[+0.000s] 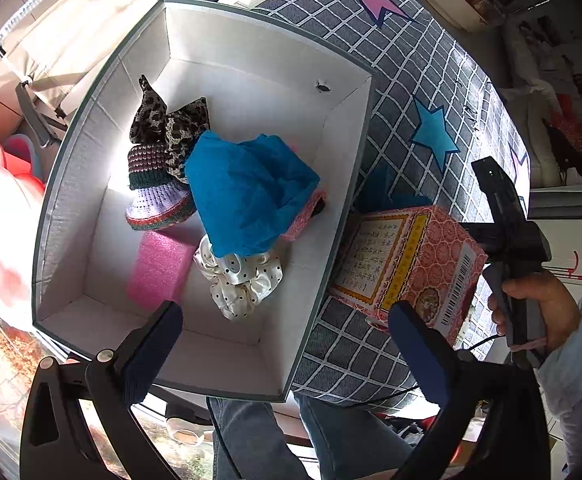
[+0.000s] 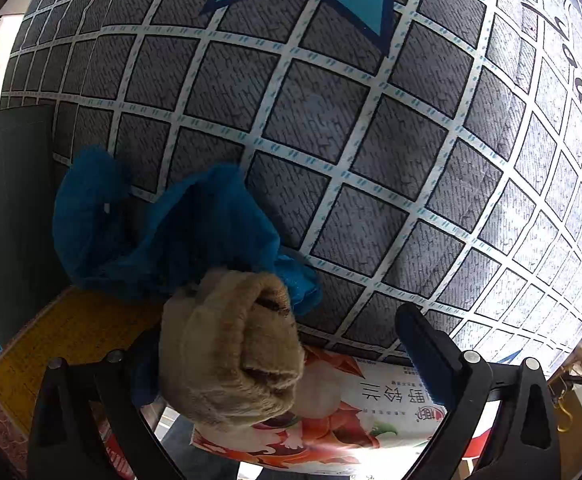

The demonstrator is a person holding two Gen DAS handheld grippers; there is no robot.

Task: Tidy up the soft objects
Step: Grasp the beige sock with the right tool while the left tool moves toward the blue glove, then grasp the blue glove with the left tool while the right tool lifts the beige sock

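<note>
A white storage box point(image 1: 331, 208) stands on the grid-patterned tablecloth point(image 1: 431, 80). In it lie a blue cloth point(image 1: 247, 192), a leopard-print fabric point(image 1: 171, 128), a knitted striped hat point(image 1: 155, 196), a pink foam block point(image 1: 159, 268) and a white dotted scrunchie point(image 1: 243, 280). My left gripper point(image 1: 287, 356) is open and empty above the box's near end. My right gripper point(image 2: 291, 364) is open; a rolled beige sock point(image 2: 231, 352) lies against its left finger. A crumpled blue cloth point(image 2: 163, 232) lies just beyond the sock.
A pink patterned carton point(image 1: 411, 264) stands right of the box, seen under the right gripper too point(image 2: 51, 344). A printed packet point(image 2: 351, 412) lies below the right gripper. The right hand-held gripper point(image 1: 507, 220) shows in the left wrist view. Chairs stand beyond the table.
</note>
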